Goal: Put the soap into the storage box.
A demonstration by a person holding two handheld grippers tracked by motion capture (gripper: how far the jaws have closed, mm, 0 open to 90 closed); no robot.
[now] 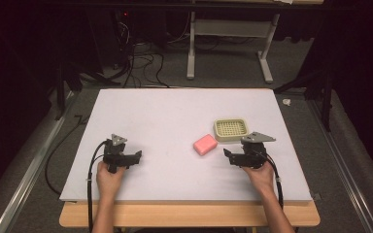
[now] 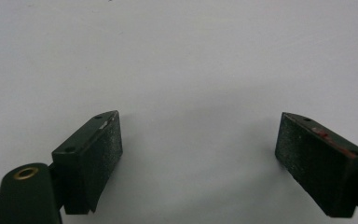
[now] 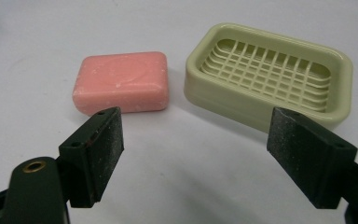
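Right gripper (image 1: 229, 156), jaws released, near pink soap (image 1: 205, 144) and green soap dish (image 1: 231, 129); left gripper (image 1: 137, 156) released, well apart.

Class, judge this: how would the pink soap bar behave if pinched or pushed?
The pink soap bar looks solid, so probably stiff. Its flat underside suggests sliding, not rolling. Rounded, smooth edges may slip between the right tool pads.

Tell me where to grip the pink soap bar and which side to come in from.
Grip the pink soap bar across its two long side faces, probably coming down from above with the open right gripper, which is nearest. The bar lies flat on the white table, so its low rounded edges give little hold from the side. Its end toward the green soap dish stands apart from it, leaving the jaws room.
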